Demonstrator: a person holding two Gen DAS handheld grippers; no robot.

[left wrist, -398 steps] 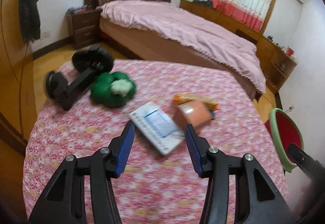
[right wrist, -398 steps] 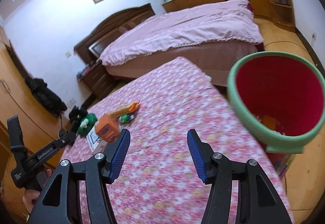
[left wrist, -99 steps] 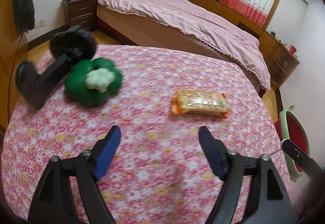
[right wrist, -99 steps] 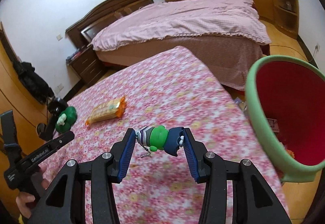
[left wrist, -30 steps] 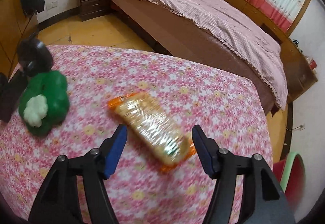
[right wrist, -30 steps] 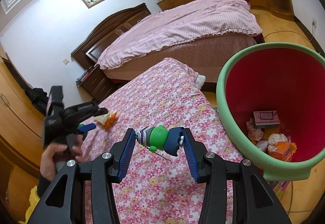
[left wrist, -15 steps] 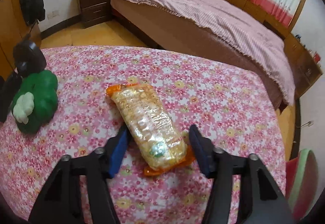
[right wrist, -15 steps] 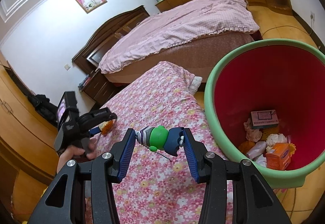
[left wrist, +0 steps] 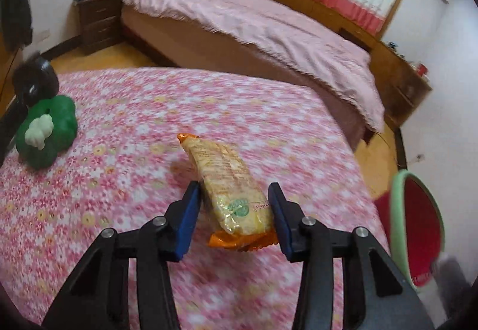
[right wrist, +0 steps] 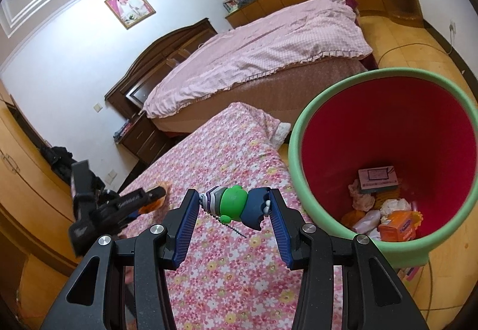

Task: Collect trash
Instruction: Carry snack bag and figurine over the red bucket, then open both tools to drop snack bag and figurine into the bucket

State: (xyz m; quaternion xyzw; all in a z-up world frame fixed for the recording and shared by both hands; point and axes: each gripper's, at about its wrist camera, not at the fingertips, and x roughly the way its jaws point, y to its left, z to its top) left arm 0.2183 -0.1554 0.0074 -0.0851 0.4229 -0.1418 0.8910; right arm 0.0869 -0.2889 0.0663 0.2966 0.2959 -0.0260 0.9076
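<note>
Our left gripper [left wrist: 233,207] just closing, pinching cracker packet [left wrist: 227,189] over flowered desk [left wrist: 134,126]. Our right gripper [right wrist: 234,212] clamps green frog keychain [right wrist: 236,206] — beside red bin [right wrist: 388,132], trash inside.

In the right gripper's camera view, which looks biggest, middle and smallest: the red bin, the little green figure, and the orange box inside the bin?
1. Red bin
2. Green figure
3. Orange box

The figure sits nearest the camera, so its lead over the box is unsure.
</note>
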